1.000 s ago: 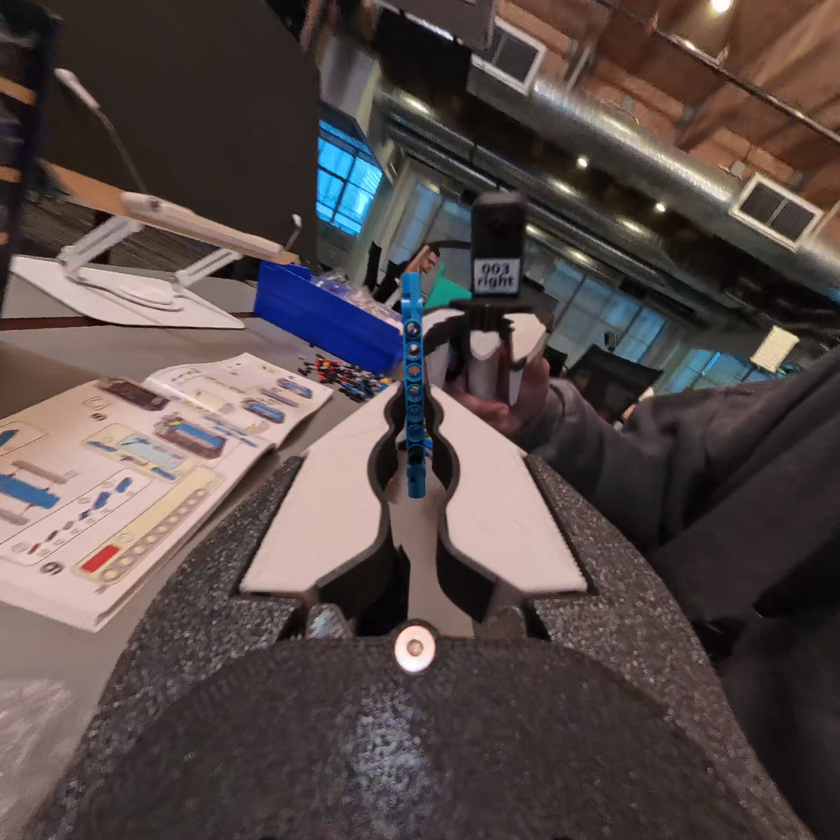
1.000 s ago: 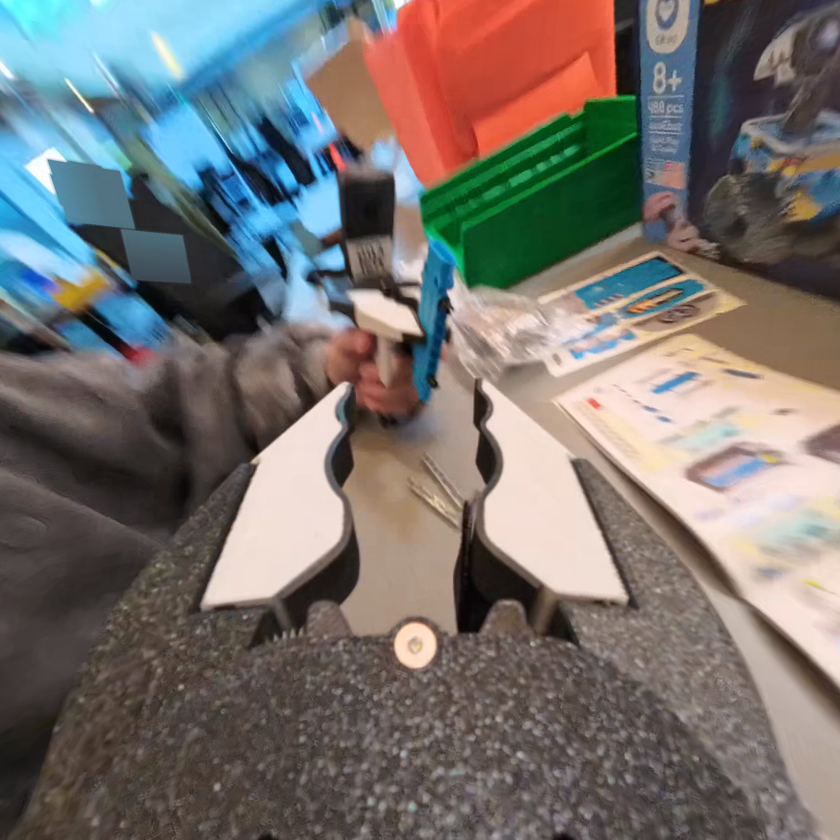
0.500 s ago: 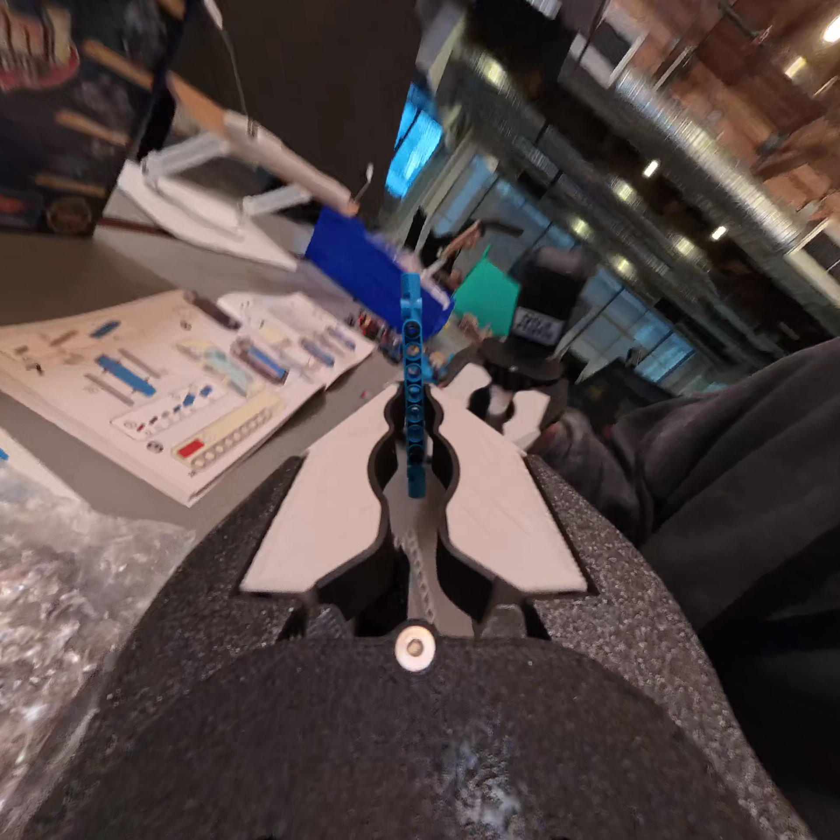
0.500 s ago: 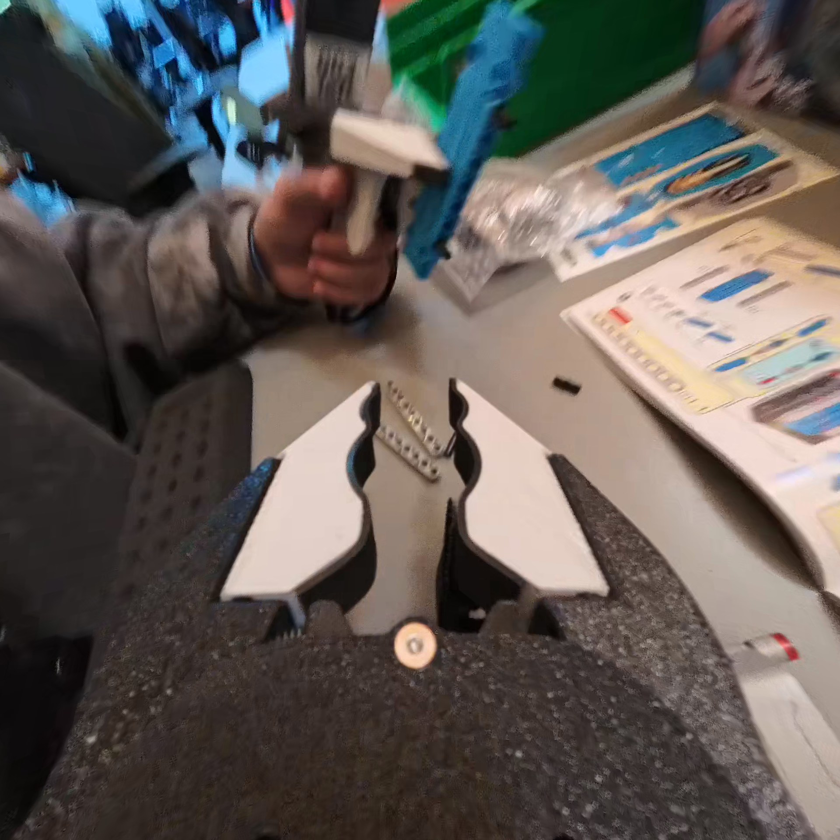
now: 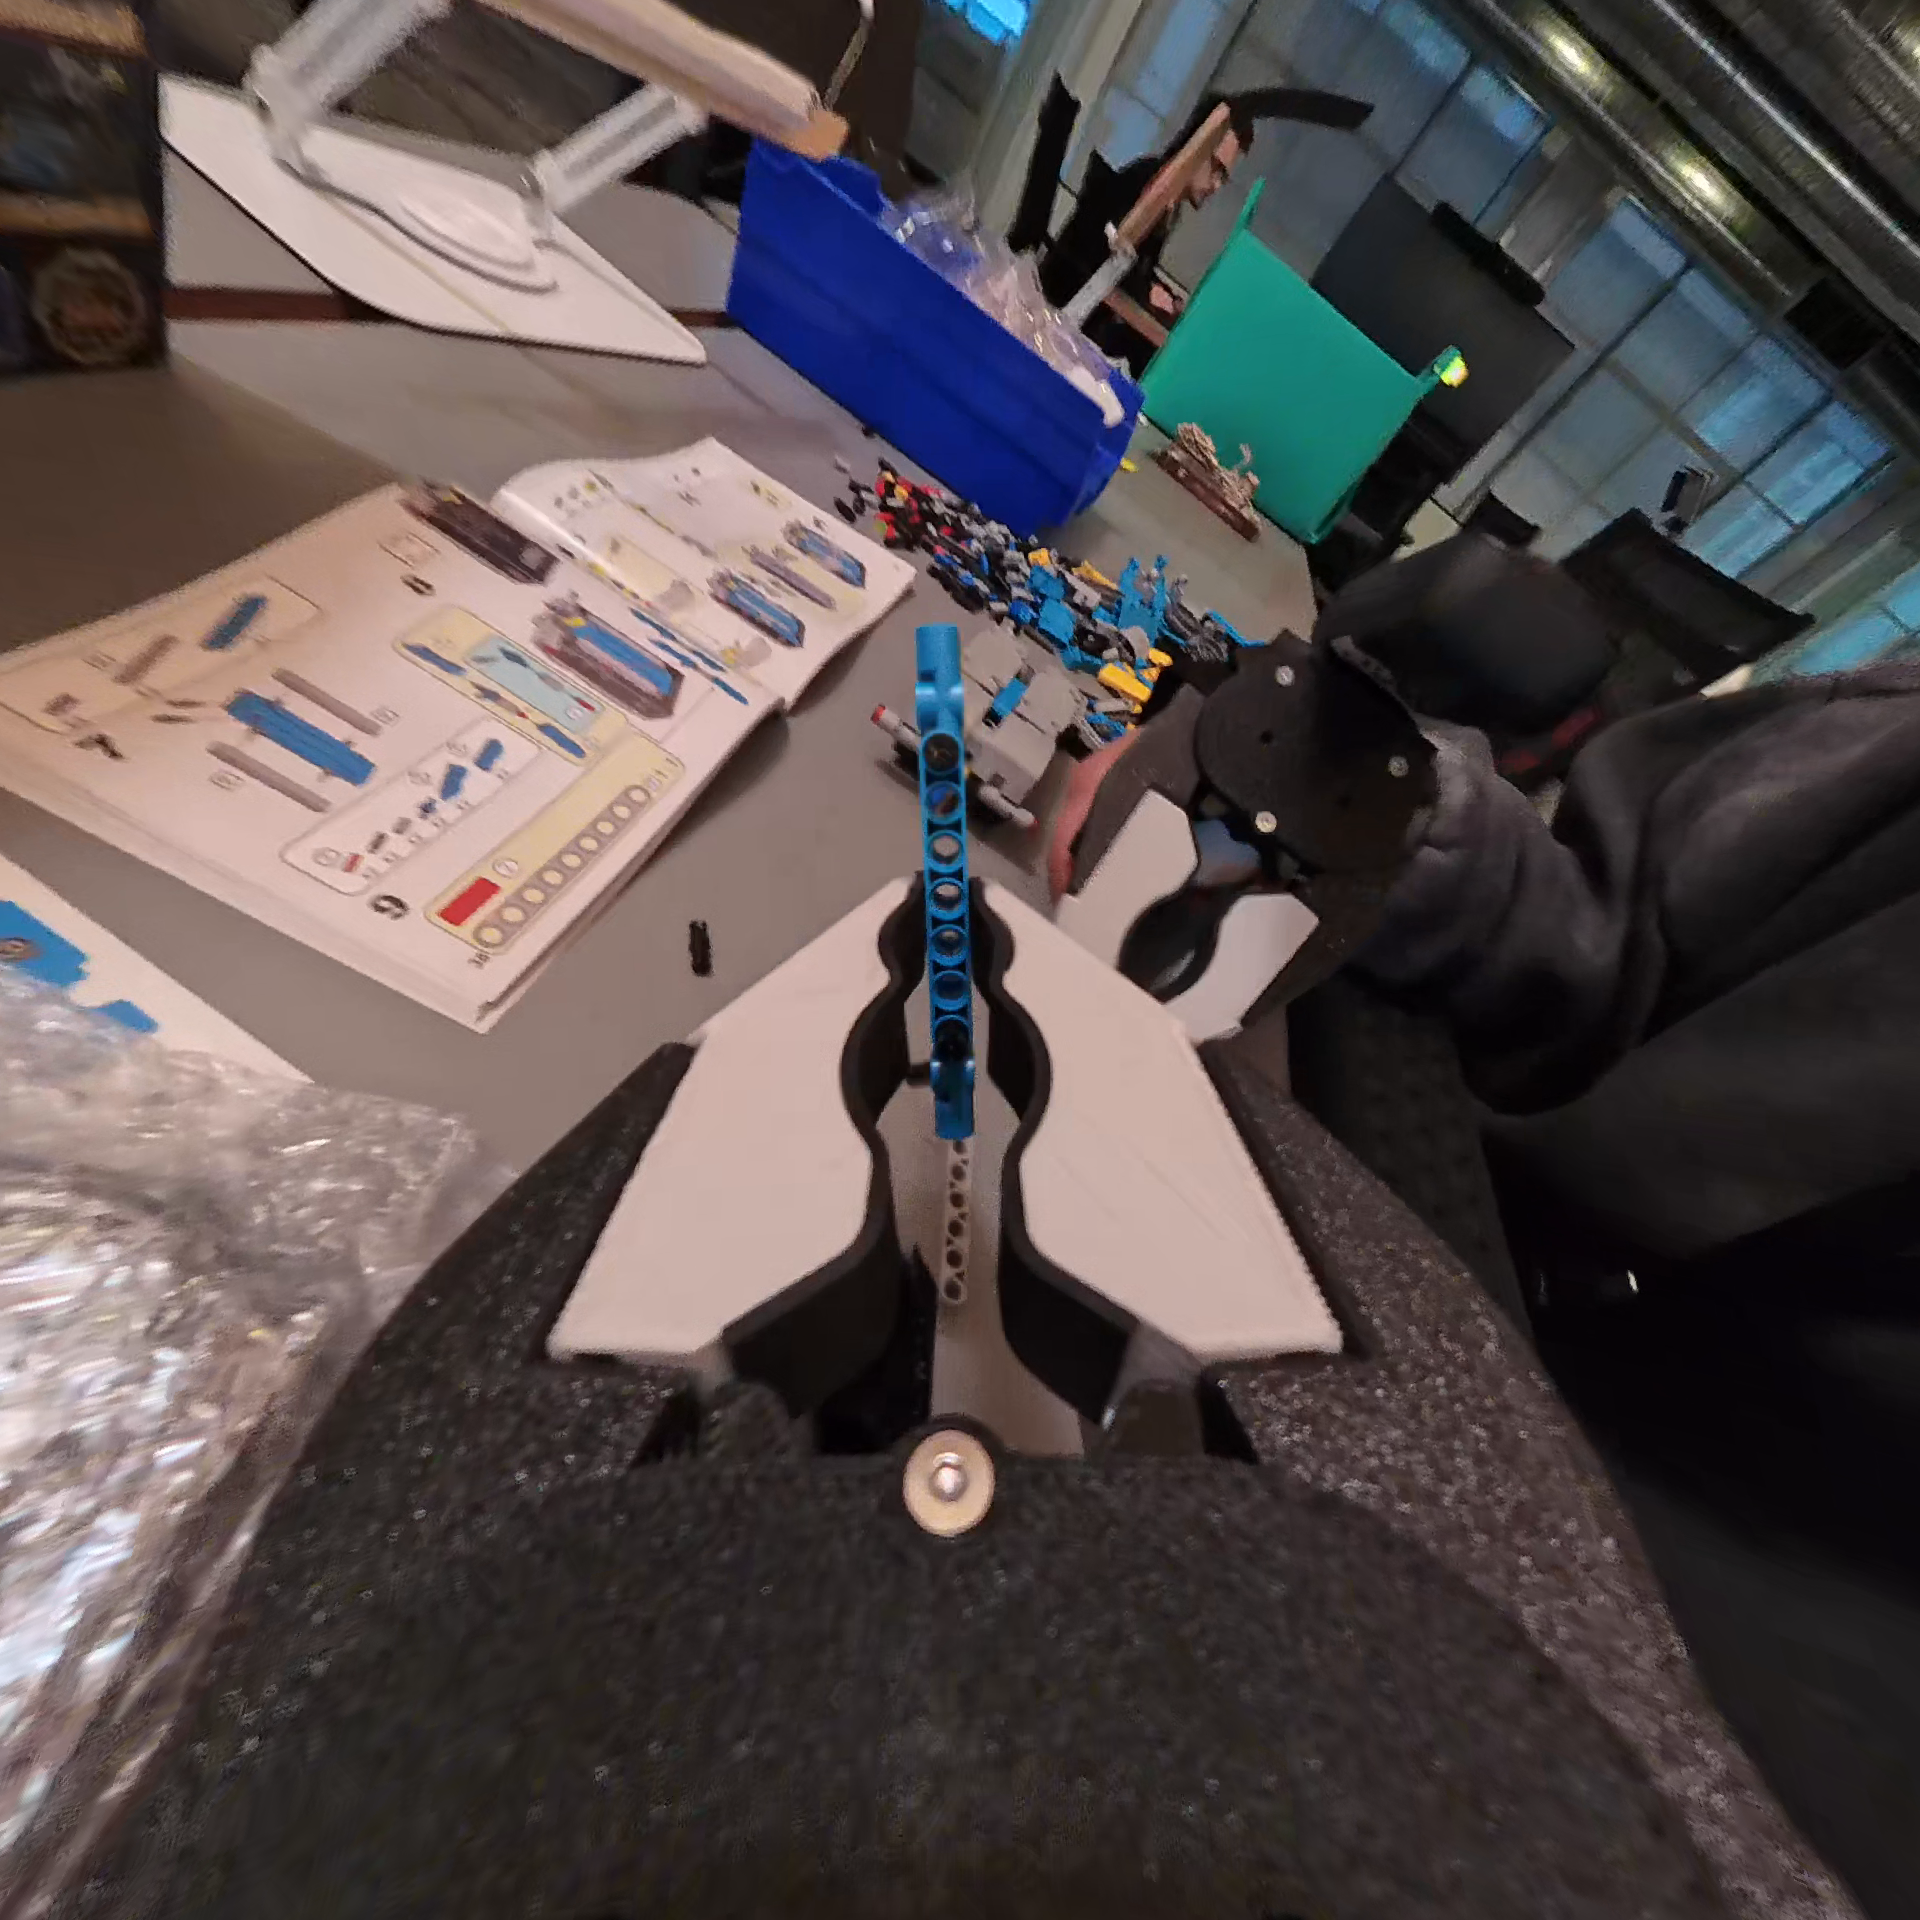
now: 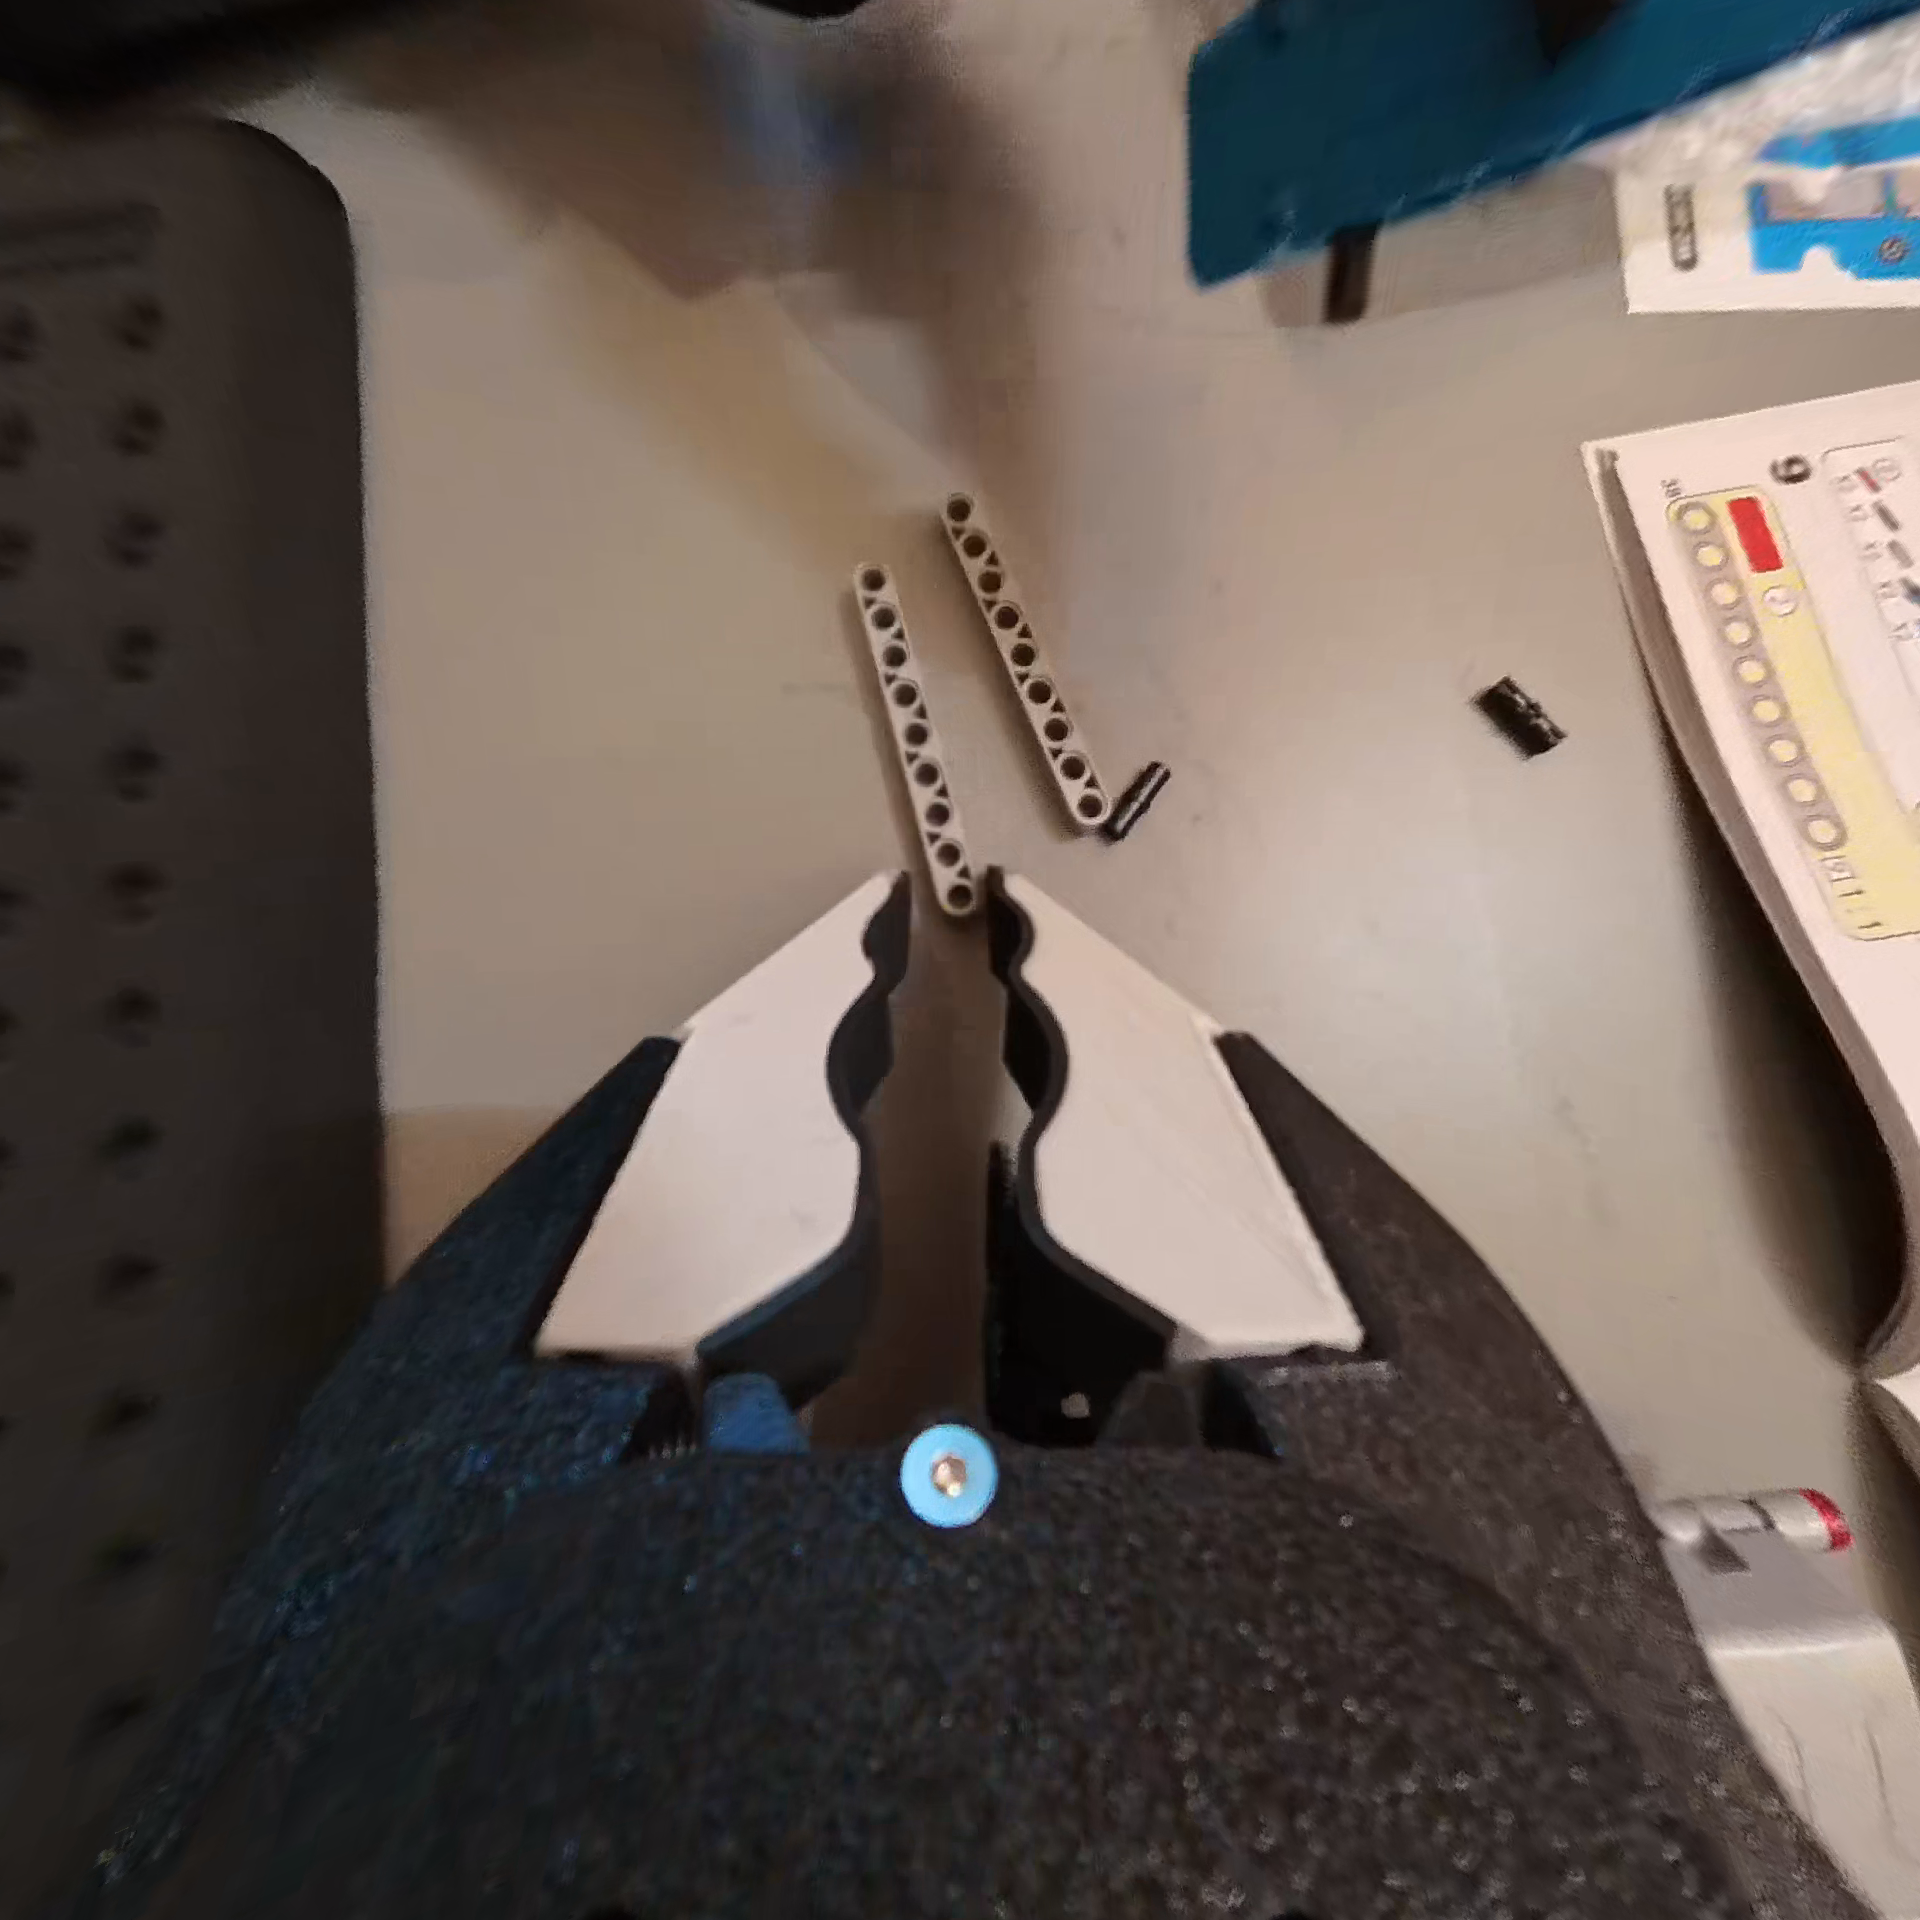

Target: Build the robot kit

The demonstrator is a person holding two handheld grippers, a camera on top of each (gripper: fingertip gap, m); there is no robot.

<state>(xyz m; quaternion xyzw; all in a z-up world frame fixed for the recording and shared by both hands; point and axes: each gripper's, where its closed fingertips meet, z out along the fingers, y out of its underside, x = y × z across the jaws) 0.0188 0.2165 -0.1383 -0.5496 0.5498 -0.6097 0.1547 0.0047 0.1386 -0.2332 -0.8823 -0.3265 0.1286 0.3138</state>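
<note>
The right gripper has dropped toward the surface, fingers narrowly parted, empty, at the near grey beam; the left gripper still pinches the blue beam.

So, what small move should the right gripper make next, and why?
Probably ease the right gripper slightly forward and lower. Its fingers are open, and only the near end of the left grey beam lies between the tips. The second grey beam lies apart, to the right.

My grey desk fills the left of the frame; upper right, big gridded windows glow blue under a silver ceiling duct and small ceiling lights.
</note>
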